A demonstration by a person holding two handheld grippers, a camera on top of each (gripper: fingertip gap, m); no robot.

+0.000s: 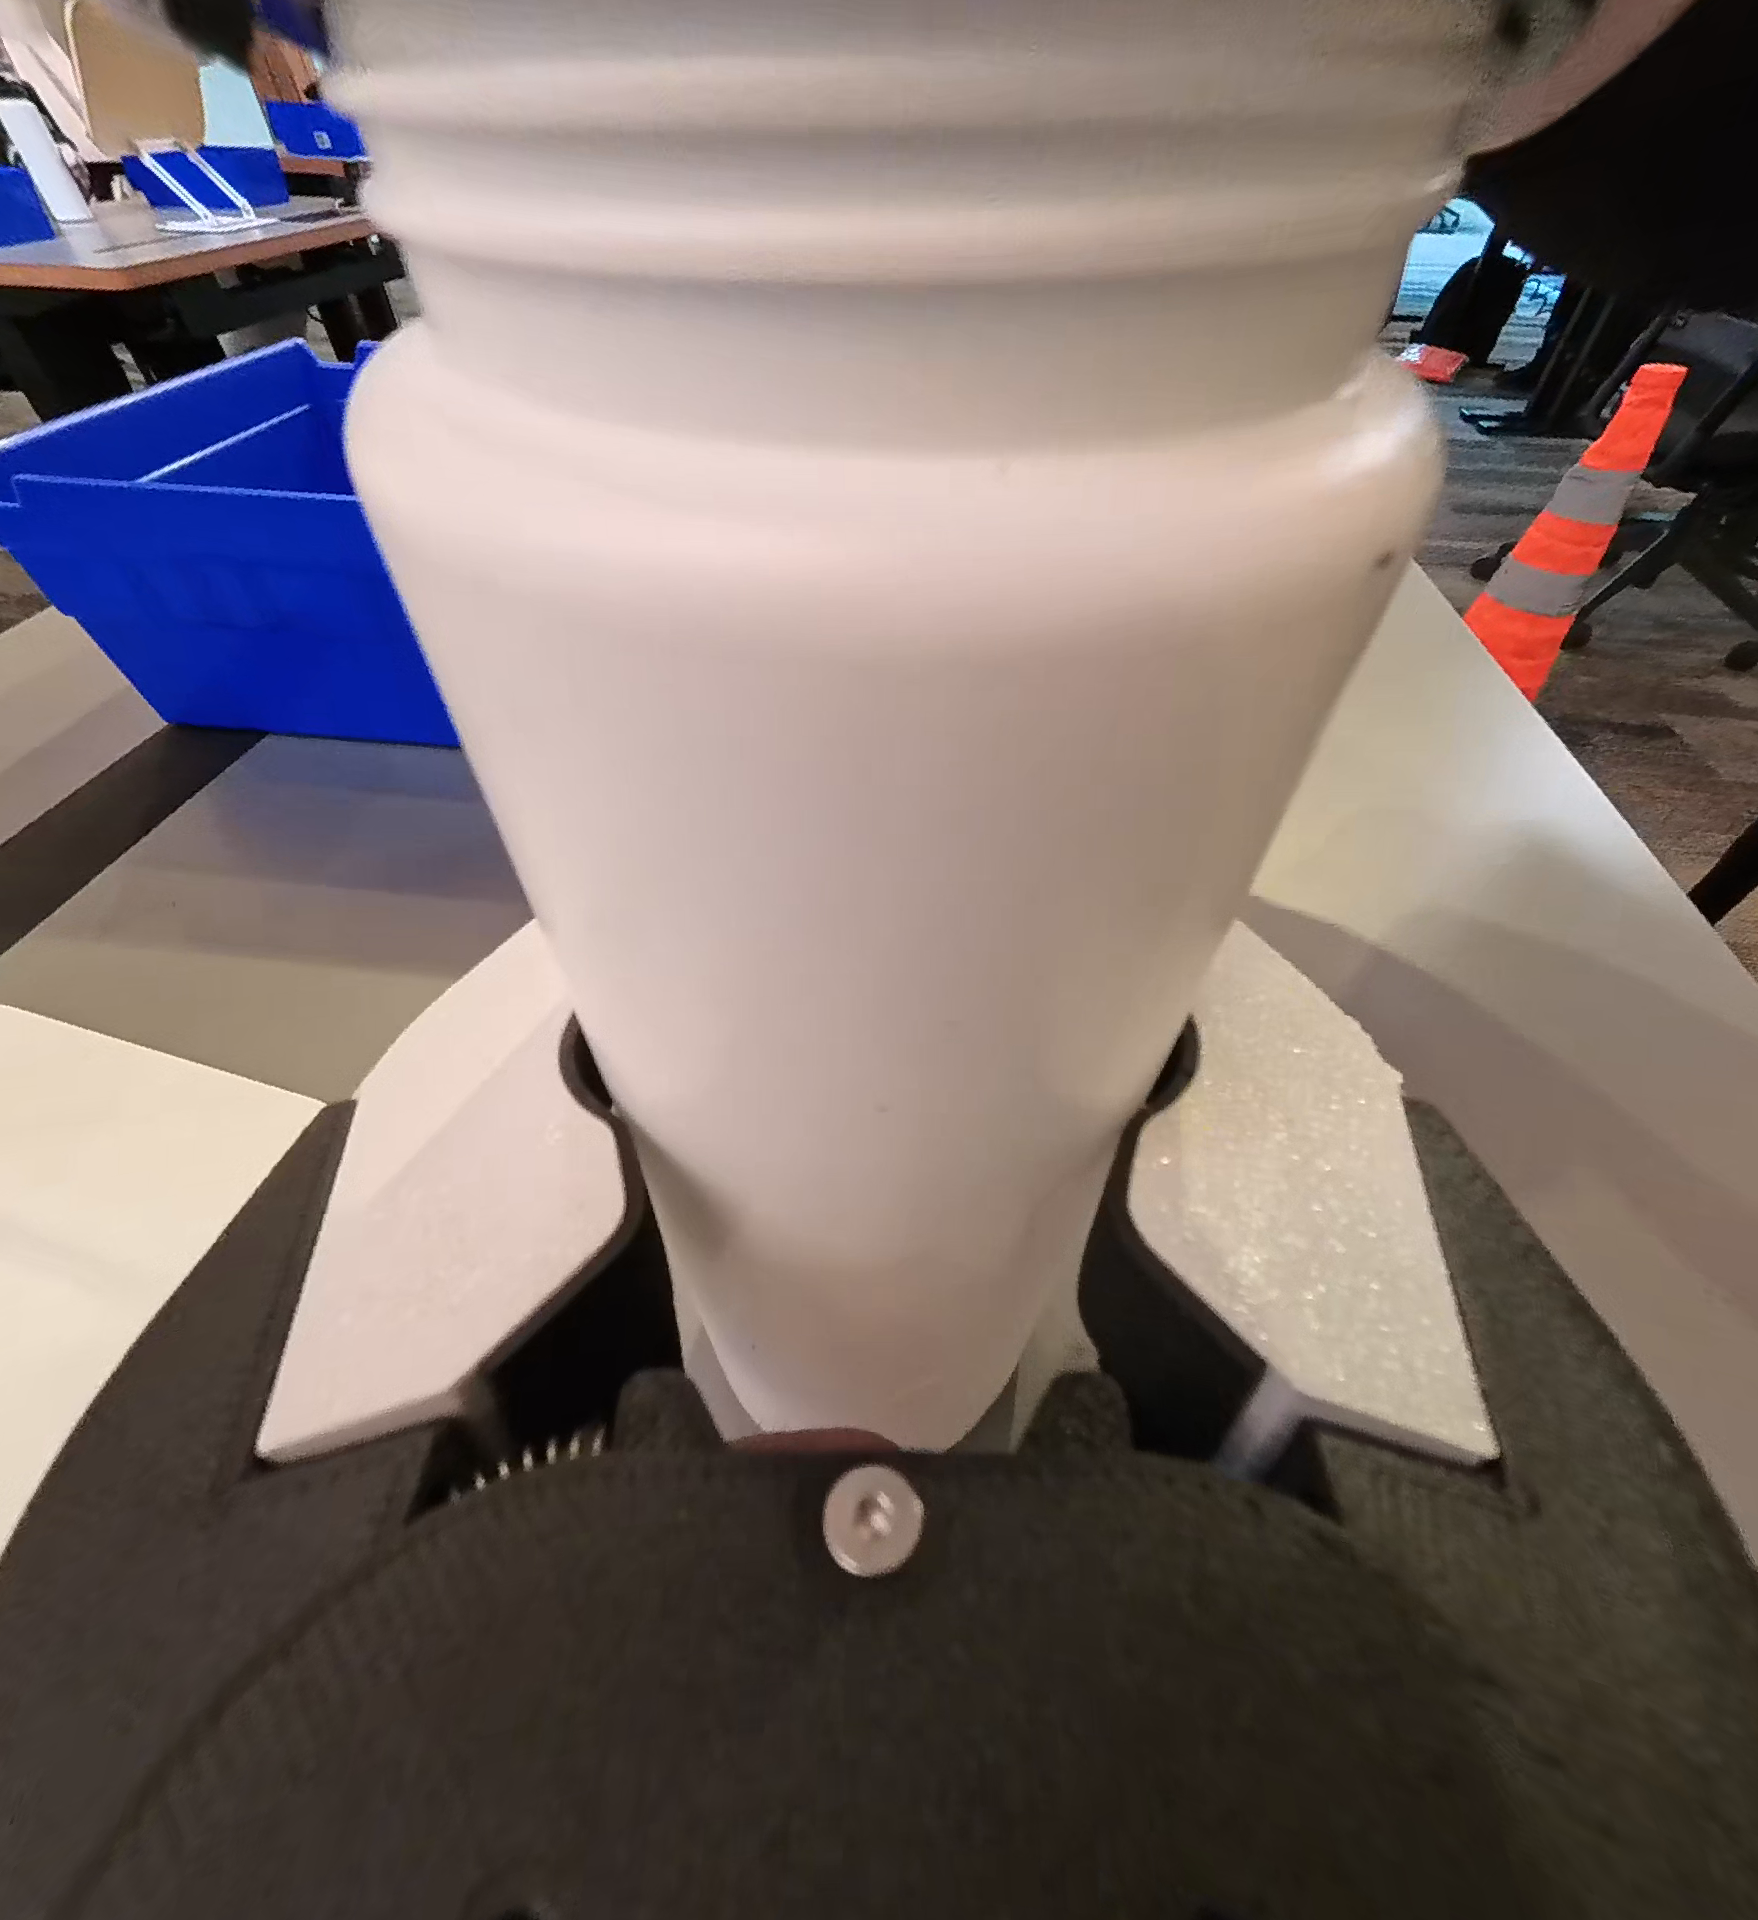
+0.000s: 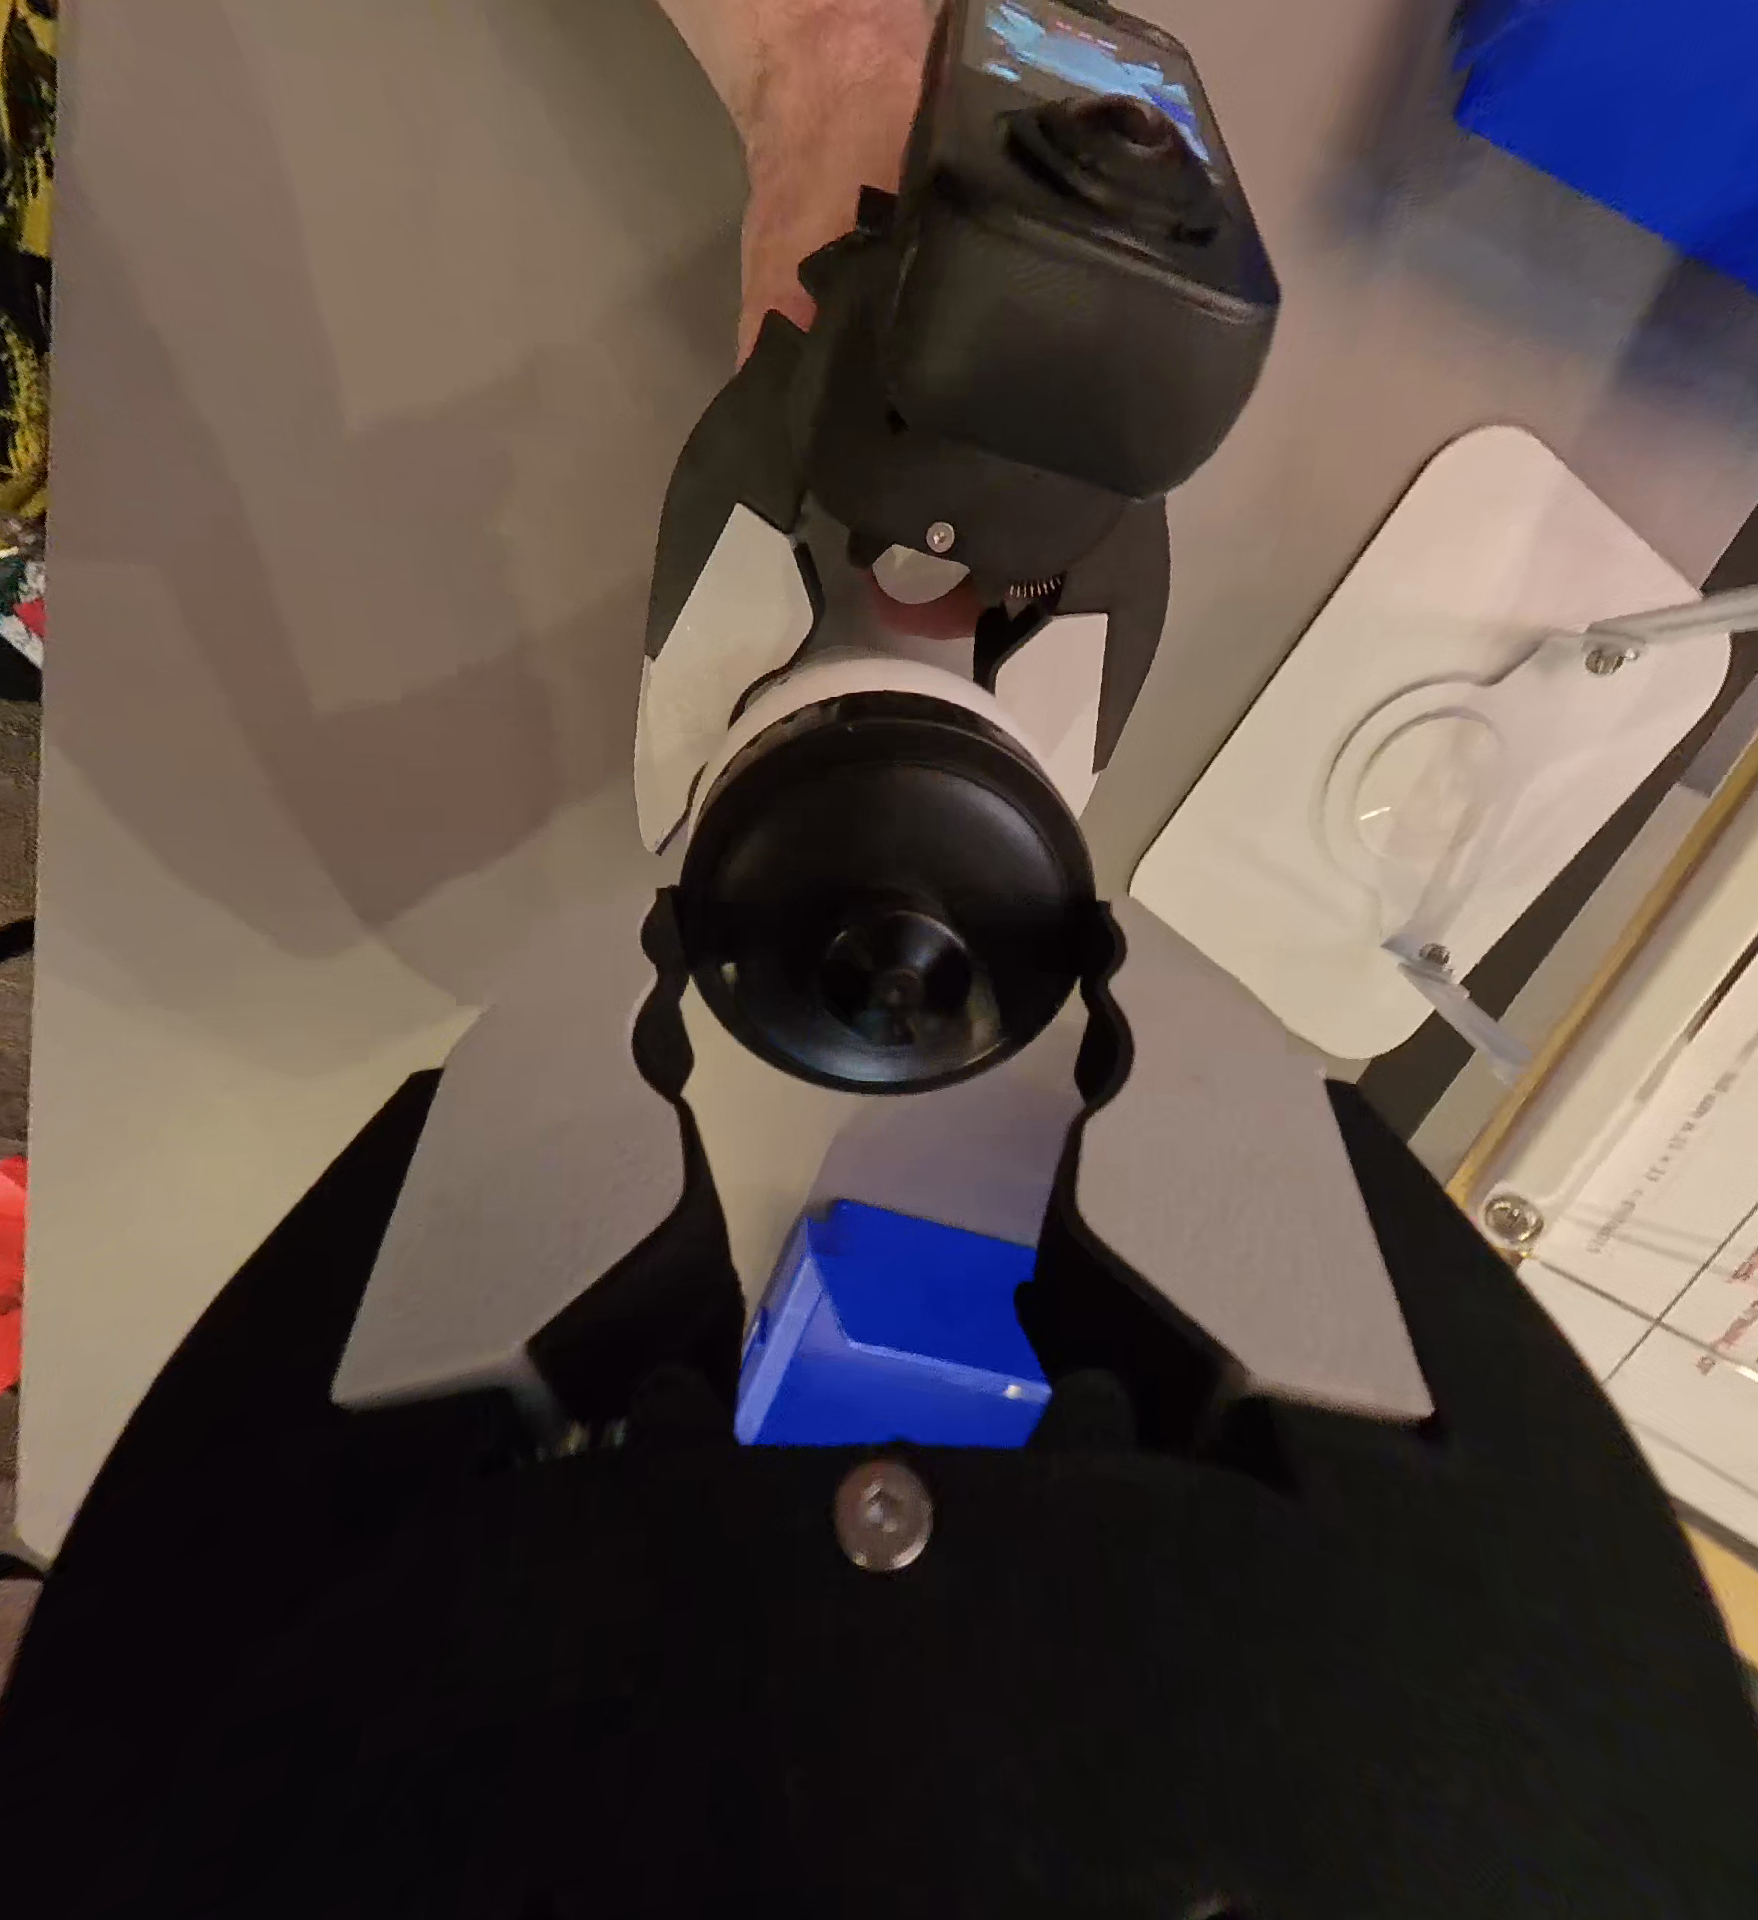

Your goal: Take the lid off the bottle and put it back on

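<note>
While the white bottle (image 1: 885,727) fills the left wrist view, the left gripper (image 1: 880,1070) has it pinched low on the body, one black fingertip pressed to each side, the bottle pointing straight out along the fingers with its threaded neck at the top of the frame. That neck looks bare from here, ridges showing, though the very top is cut off and blurred. Over to the right wrist view, and we're looking down the bottle's axis: the black lid (image 2: 885,894) sits end-on between the right gripper's (image 2: 883,940) fingers, a small nozzle at its centre, the white bottle (image 2: 833,681) showing just behind it. The fingertips touch the lid's rim on both sides, so the right gripper is closed on the lid. Whether the lid is seated on the threads or just off them, I cannot tell from either view. Beyond it, the left gripper (image 2: 870,665) faces the camera, a hand (image 2: 813,156) behind its body. Below lies a pale tabletop (image 2: 283,520), with a small blue box (image 2: 885,1330) showing between the right fingers. In the left view, a blue bin (image 1: 189,561) stands on the table to the left and an orange traffic cone (image 1: 1571,530) on the carpet to the right.
</note>
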